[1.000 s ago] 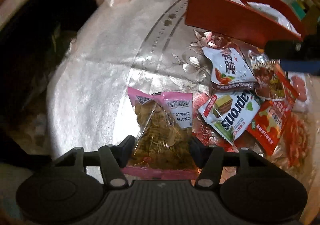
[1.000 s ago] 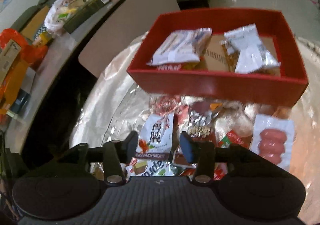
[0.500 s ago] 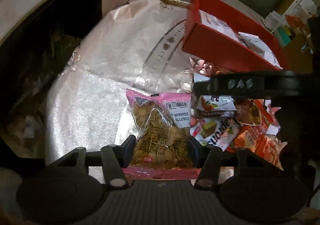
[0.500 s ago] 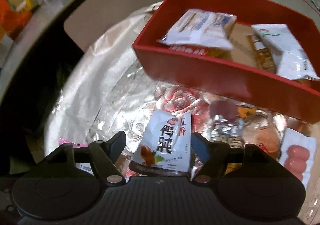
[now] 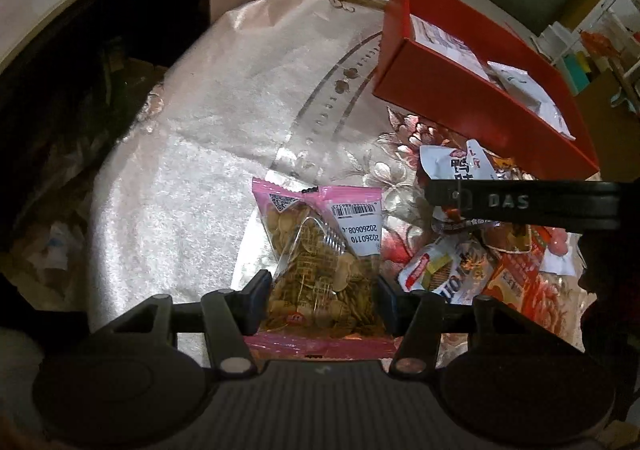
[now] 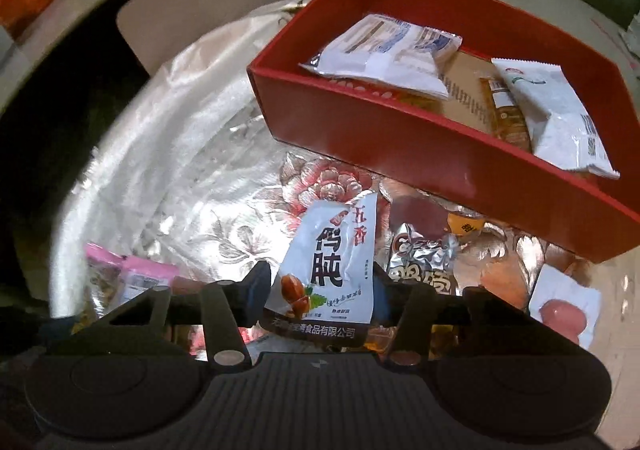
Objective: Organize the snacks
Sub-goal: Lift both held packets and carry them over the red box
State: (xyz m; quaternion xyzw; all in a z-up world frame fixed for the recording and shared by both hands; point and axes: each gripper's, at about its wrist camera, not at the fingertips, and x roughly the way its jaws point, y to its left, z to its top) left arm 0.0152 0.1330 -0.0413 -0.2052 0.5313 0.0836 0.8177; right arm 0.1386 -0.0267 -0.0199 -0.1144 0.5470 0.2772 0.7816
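A pink packet of seeds hangs over the silvery tablecloth, and my left gripper is shut on its lower part. In the right wrist view a white packet with black characters stands between my right gripper's jaws. They are closing, and both pads touch its sides. The red box lies beyond it with a few packets inside. The same box shows at the upper right of the left wrist view.
Loose snacks lie in front of the box: a silver packet, a sausage pack, a wafer packet and an orange-red packet. The right tool's black body crosses above them. The cloth's edge drops into dark at the left.
My right gripper moved left and down from the pile to the white packet, opened wide around it, then narrowed onto it. The left gripper kept its hold on the pink packet, drifting slightly.
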